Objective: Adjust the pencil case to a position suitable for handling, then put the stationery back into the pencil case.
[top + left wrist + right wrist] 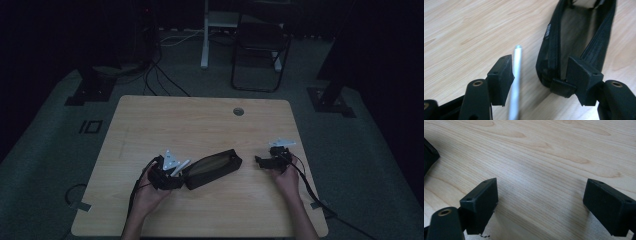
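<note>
The black pouch (212, 169) lies on the wooden worktop (200, 125), slanting from near the person's left hand up toward the middle; its zip is open and the dark lining shows. In the left gripper view, the left gripper (541, 77) has its jaws apart, with the pouch's near end (559, 85) between them; that end sits close against the right-hand jaw in this view, its end tab just beside that pad, though whether the pad presses on it I cannot tell. A white pen (515, 80) runs lengthwise along the inner face of the other jaw, just beside it, its tip pointing away over the bare wood; pen and pouch lie side by side with a strip of worktop between them. In the high view the pen (181, 166) slants beside the pouch's near end, by the left gripper (167, 175). The right gripper (270, 160) sits well apart from the pouch, toward the worktop's right side; in its own view (540, 197) the jaws stand wide apart over bare wood, with a dark corner of the pouch (429, 155) at the left edge.
</note>
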